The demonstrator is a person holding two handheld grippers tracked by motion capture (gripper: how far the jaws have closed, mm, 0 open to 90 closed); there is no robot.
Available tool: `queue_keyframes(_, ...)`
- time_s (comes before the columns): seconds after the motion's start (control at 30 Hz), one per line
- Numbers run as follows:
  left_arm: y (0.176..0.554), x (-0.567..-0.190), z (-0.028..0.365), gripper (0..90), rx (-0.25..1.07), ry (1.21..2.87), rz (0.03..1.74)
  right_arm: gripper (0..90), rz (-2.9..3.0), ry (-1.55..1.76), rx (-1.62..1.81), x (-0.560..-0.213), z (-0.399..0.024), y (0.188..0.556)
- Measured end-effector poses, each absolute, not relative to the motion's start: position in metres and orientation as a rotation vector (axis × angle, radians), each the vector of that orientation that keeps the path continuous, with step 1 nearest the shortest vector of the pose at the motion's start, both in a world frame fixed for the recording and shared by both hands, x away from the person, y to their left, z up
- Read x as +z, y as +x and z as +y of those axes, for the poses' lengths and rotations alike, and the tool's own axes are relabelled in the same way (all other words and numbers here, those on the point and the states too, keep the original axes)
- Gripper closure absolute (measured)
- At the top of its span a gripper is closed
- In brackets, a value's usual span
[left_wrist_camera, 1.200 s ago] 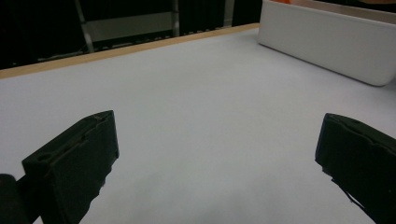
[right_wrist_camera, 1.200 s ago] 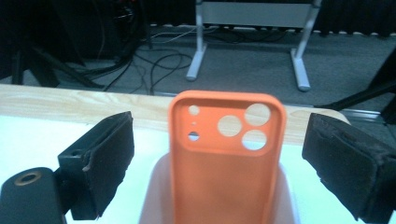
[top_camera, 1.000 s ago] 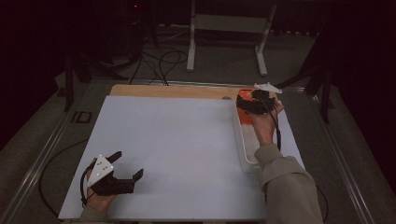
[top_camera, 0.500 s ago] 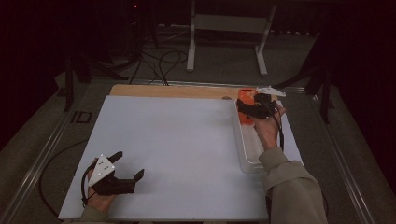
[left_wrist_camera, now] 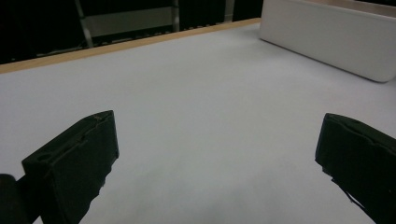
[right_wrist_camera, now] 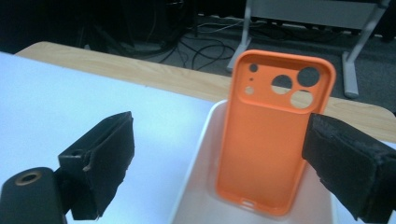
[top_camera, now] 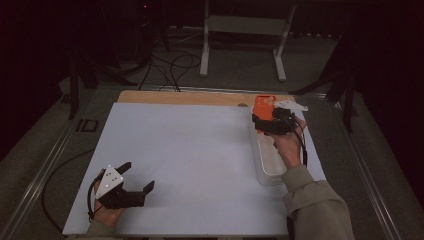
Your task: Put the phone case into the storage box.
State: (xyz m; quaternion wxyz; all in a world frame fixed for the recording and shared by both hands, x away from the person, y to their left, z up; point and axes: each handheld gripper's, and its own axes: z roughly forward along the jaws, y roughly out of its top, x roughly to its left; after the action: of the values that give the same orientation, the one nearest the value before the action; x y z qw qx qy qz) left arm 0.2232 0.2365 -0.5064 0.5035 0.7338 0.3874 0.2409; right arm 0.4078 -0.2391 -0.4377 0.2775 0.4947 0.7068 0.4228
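At the white tray's far end, an orange phone case stands upright between the right gripper's spread jaws. Well left of the tray, the left gripper rests spread on the white tabletop; cables cross the dark floor beyond.

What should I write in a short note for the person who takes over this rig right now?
Right tongs: open, above the far end of the white bin, jaws either side of the orange phone case, not gripping it.
Left tongs: open, holding nothing, low over the white table near its front left corner.
The case stands tilted in the bin's far end.
Done: right tongs lined up on the case.
Left: probably close on the case and lift it out.
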Motion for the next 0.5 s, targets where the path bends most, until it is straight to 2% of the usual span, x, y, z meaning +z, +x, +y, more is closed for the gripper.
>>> queue_keyframes(0.5,0.223,-0.506,0.236,0.3,0.581,1.771,0.936,9.1,1.963,1.25,1.244,-0.433,-0.237,0.376)
